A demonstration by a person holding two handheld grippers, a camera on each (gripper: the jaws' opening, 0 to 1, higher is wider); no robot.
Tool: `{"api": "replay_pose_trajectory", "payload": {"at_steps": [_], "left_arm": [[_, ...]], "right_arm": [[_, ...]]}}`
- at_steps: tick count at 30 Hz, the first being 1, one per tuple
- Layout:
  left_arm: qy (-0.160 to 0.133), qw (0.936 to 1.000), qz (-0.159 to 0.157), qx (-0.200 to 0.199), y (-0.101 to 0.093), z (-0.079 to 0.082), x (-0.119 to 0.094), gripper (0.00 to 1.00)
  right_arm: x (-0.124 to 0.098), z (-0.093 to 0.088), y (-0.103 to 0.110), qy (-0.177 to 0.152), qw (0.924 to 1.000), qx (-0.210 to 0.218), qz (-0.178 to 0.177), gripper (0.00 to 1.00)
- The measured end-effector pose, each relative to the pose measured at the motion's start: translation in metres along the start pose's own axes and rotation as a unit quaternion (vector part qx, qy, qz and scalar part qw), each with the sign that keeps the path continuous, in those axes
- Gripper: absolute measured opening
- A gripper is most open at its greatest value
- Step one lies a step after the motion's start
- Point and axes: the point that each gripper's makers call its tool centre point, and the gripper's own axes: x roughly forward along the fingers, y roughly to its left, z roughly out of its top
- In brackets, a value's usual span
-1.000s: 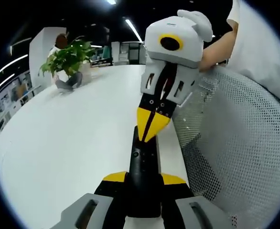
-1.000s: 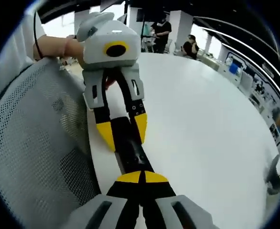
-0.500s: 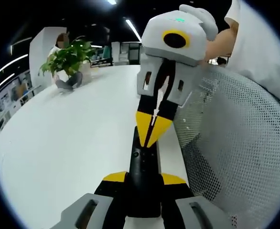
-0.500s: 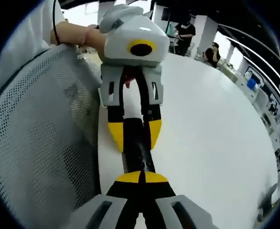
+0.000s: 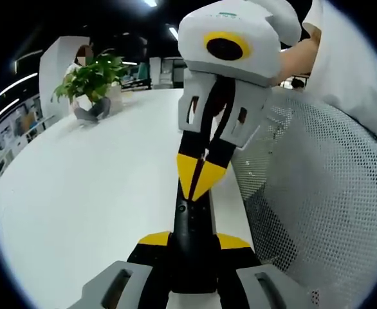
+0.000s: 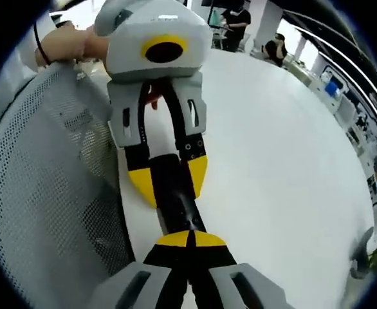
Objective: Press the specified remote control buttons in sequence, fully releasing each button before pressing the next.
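The left gripper [image 5: 192, 239] pinches the slim black remote control [image 5: 192, 222] above the white table [image 5: 98, 187]; the right gripper [image 5: 200, 181], tips pressed together, bears on its button face. Press straight down, then lift fully clear.

Black remote, clamped at one end and poked at the other

The remote control [image 5: 192, 225] is a slim black bar, held out over the white table [image 5: 92, 187] near its edge by the mesh chair back. In the left gripper view its near end sits gripped between the left gripper [image 5: 193, 243] yellow tips, with a small round button showing on its top face. The right gripper [image 5: 200, 180], tips pinched together, touches down on its far end. In the right gripper view the remote [image 6: 175, 203] runs lengthwise between both tools.
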Motion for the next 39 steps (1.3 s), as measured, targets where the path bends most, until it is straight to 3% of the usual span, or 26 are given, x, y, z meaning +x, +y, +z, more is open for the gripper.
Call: {"api": "replay_pose_trajectory", "payload": {"at_steps": [2, 9, 15, 18, 21, 31, 34, 39], "left_arm": [[0.001, 1.0000, 0.001, 0.000, 0.000, 0.000, 0.000, 0.24], [0.003, 1.0000, -0.001, 0.001, 0.000, -0.001, 0.000, 0.24], [0.003, 1.0000, -0.001, 0.002, 0.000, -0.001, 0.000, 0.24], [0.003, 1.0000, -0.001, 0.004, 0.000, -0.001, 0.000, 0.24], [0.003, 1.0000, -0.001, 0.002, 0.000, -0.001, 0.000, 0.24], [0.005, 0.9999, -0.004, 0.008, -0.001, 0.000, 0.000, 0.24], [0.004, 1.0000, -0.004, 0.007, -0.001, -0.001, 0.001, 0.24], [0.004, 0.9999, -0.004, 0.009, -0.001, -0.001, 0.001, 0.24]], "right_arm": [[-0.001, 0.001, 0.001, -0.013, 0.9997, 0.021, 0.003, 0.00], [0.000, 0.005, 0.021, -0.009, 0.9995, -0.008, 0.029, 0.00], [0.001, 0.005, 0.019, -0.003, 0.9996, -0.011, 0.025, 0.00], [0.002, 0.005, 0.021, 0.002, 0.9992, -0.028, 0.029, 0.00], [0.002, 0.004, 0.022, 0.024, 0.9961, -0.081, 0.023, 0.00], [0.007, 0.004, 0.029, 0.039, 0.9925, -0.111, 0.035, 0.00], [0.006, 0.004, 0.028, 0.033, 0.9939, -0.101, 0.029, 0.00], [0.003, 0.005, 0.026, 0.004, 0.9982, -0.049, 0.034, 0.00]]}}
